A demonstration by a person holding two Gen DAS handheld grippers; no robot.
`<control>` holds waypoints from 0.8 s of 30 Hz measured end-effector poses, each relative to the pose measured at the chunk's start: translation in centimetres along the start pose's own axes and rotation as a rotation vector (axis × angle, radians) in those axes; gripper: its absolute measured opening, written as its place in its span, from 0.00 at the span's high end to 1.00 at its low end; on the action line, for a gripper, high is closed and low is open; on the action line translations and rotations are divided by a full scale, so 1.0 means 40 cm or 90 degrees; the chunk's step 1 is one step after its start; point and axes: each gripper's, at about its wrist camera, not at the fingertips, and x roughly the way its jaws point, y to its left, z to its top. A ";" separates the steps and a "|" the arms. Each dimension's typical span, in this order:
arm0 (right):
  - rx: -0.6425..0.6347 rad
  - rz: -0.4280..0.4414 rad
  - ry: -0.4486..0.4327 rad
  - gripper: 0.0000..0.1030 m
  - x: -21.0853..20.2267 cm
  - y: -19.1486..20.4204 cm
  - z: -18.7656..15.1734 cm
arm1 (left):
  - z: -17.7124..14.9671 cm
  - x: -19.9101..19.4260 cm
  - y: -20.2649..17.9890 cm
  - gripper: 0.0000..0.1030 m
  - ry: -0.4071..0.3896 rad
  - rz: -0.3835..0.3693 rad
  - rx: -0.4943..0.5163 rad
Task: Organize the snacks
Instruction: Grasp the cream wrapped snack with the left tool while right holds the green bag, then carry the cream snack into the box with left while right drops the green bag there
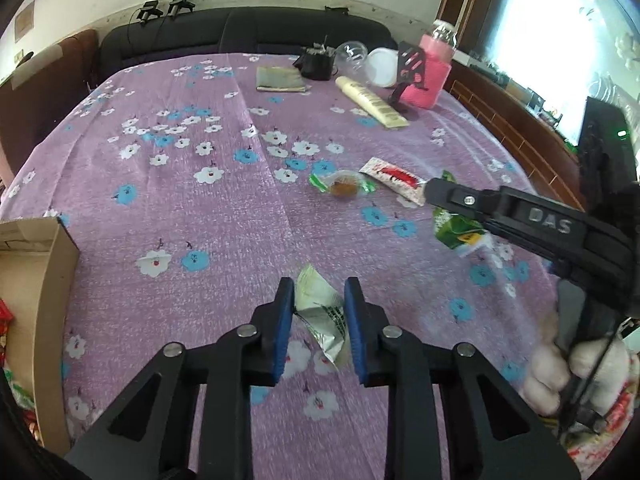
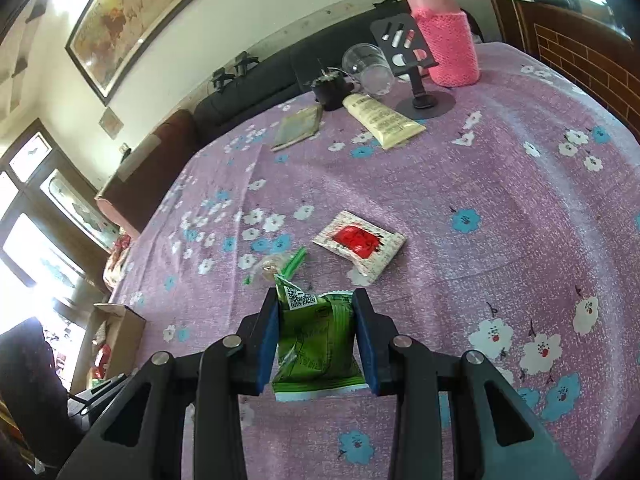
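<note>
My left gripper [image 1: 319, 312] is shut on a silver-green snack packet [image 1: 322, 316], held just above the purple flowered tablecloth [image 1: 200, 208]. My right gripper [image 2: 316, 332] is shut on a green snack packet [image 2: 316, 348]; that gripper and packet [image 1: 460, 232] also show at the right of the left wrist view. A red-and-white packet [image 2: 358, 244] [image 1: 394, 180] and a clear-wrapped brown candy with green ends [image 1: 344, 188] [image 2: 276, 266] lie on the cloth beyond both grippers.
An open cardboard box [image 1: 44, 280] with snacks inside stands at the table's left edge. At the far end stand a pink-sleeved bottle [image 2: 446, 46], a phone stand [image 2: 416, 76], a clear cup [image 2: 368, 66], a cream tube [image 2: 380, 120], a small black pot [image 2: 330, 90] and a flat pouch [image 2: 298, 128].
</note>
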 end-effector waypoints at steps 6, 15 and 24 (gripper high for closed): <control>0.008 0.008 -0.009 0.66 -0.005 0.004 -0.001 | -0.017 -0.059 0.020 0.76 -0.022 -0.009 -0.008; 0.010 0.025 -0.009 0.66 -0.008 0.004 -0.002 | -0.028 -0.025 0.021 0.25 -0.018 0.007 -0.010; -0.002 0.026 -0.007 0.66 -0.005 0.010 -0.004 | -0.039 0.064 -0.022 0.62 0.036 0.057 0.042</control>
